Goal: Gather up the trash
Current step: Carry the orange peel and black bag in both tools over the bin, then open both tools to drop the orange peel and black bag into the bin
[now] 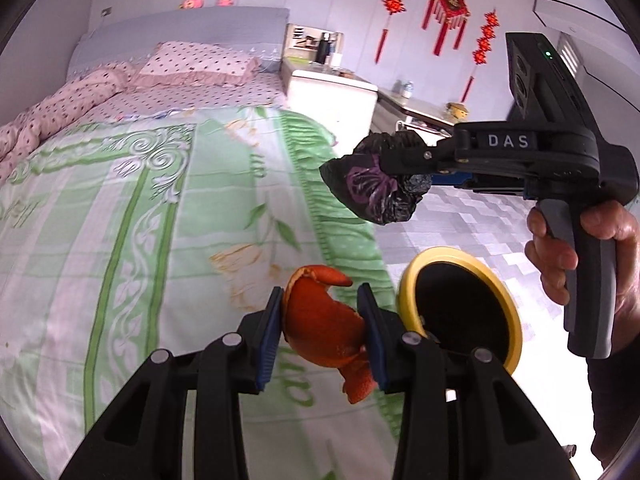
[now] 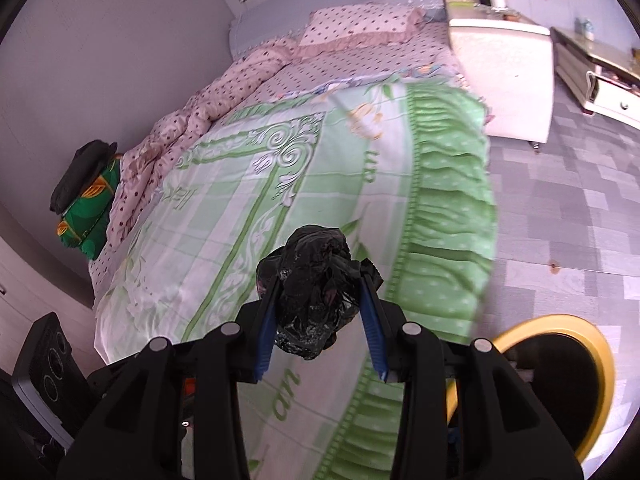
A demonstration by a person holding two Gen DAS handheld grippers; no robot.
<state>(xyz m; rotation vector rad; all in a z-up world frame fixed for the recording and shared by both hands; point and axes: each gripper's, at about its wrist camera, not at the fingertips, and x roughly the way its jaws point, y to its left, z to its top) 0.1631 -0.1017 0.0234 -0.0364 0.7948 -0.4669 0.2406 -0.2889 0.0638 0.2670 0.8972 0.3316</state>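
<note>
My left gripper [image 1: 320,334] is shut on a piece of orange peel [image 1: 322,330] and holds it over the bed's right edge, beside the bin. My right gripper [image 2: 320,302] is shut on a crumpled black plastic bag [image 2: 316,280], held above the bed edge. In the left wrist view the right gripper [image 1: 384,168] and its bag [image 1: 368,184] hang up and to the right of the peel. A yellow-rimmed bin [image 1: 508,316] with a black liner stands on the floor beside the bed; it also shows in the right wrist view [image 2: 600,360].
The bed has a green and white floral cover [image 1: 132,216] and a pink dotted quilt and pillow [image 1: 196,64]. A white cabinet [image 1: 332,92] and a low sideboard [image 2: 596,68] stand along the wall. A green cushion with a black item [image 2: 88,200] lies at the bed's far side. Grey tiled floor [image 2: 568,220].
</note>
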